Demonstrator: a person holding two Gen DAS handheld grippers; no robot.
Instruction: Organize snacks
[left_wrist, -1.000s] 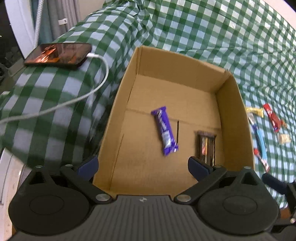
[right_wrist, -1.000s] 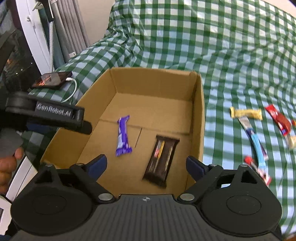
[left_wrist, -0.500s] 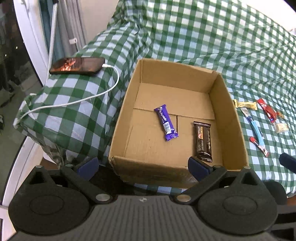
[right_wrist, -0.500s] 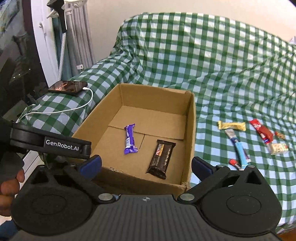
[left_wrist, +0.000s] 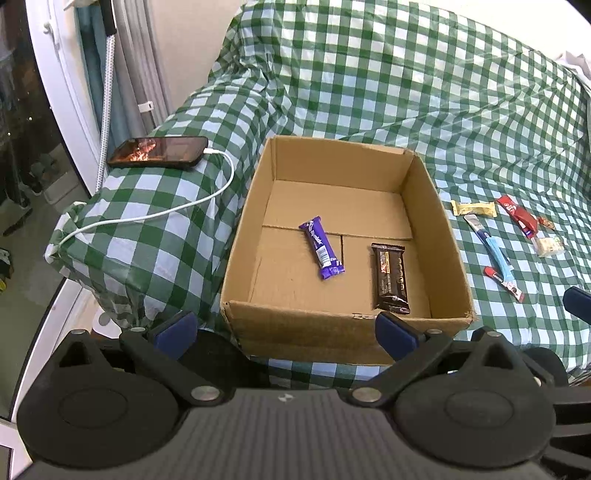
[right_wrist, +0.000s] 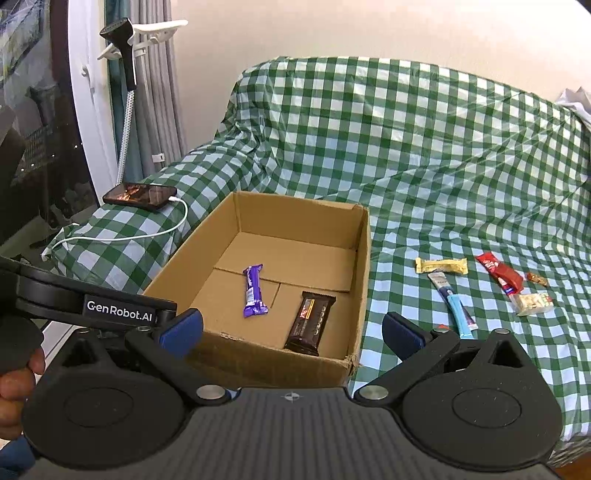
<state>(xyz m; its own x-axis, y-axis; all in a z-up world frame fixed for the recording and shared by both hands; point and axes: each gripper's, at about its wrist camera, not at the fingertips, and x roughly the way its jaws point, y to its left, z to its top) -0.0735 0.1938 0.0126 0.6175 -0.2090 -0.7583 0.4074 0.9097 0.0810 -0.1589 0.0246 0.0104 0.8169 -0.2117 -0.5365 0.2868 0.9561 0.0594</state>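
Both claws are spread wide with nothing in them: the left claw (left_wrist: 286, 328) sits just in front of the near wall of the cardboard box (left_wrist: 448, 236), and the right claw (right_wrist: 291, 330) hangs over the box's near right corner. Inside the box there's a purple candy bar (left_wrist: 321, 248) lying left of center and a dark brown chocolate bar (left_wrist: 389, 277) to its right, a small gap between them, both flat on the bottom. The rest of the snacks (right_wrist: 480, 288) are loose on the green checkered cloth (right_wrist: 424, 155) right of the box. A phone (left_wrist: 159, 152) on a white cable (left_wrist: 166, 214) sits off to the left.
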